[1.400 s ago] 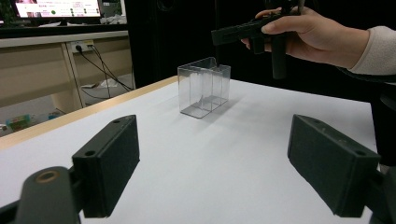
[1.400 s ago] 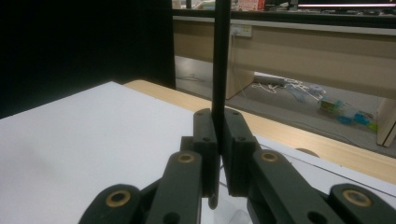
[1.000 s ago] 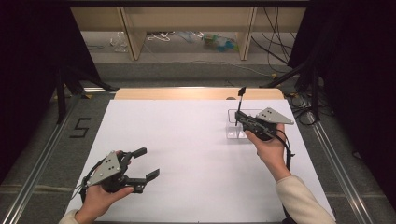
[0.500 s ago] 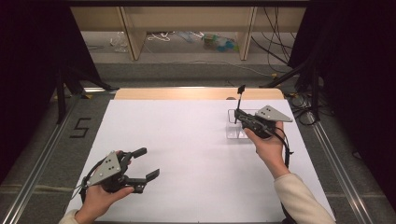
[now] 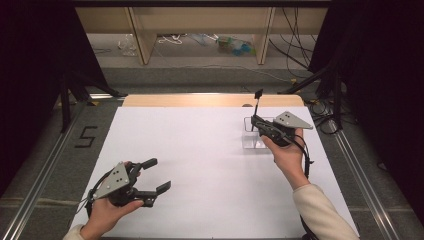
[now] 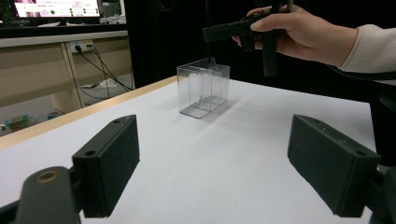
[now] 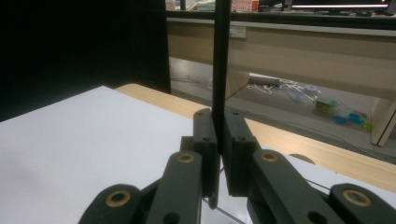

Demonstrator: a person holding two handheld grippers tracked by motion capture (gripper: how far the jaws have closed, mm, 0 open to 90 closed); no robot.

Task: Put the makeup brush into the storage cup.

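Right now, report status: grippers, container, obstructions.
Left gripper open, idle near table edge. Right gripper shut on thin black rod, above clear plastic box. White tabletop unobstructed.

A white table (image 5: 200,150) with a pale wooden far edge (image 5: 210,100) stands on a grey floor (image 5: 45,145), where a black "5" (image 5: 86,136) is marked to the left. Black curtains (image 5: 35,45) hang on both sides. Beyond sits a light wooden bench (image 5: 200,20), with cables (image 5: 295,35) and small clutter (colours blurred) underneath. A lit monitor (image 6: 56,8) glows on it.
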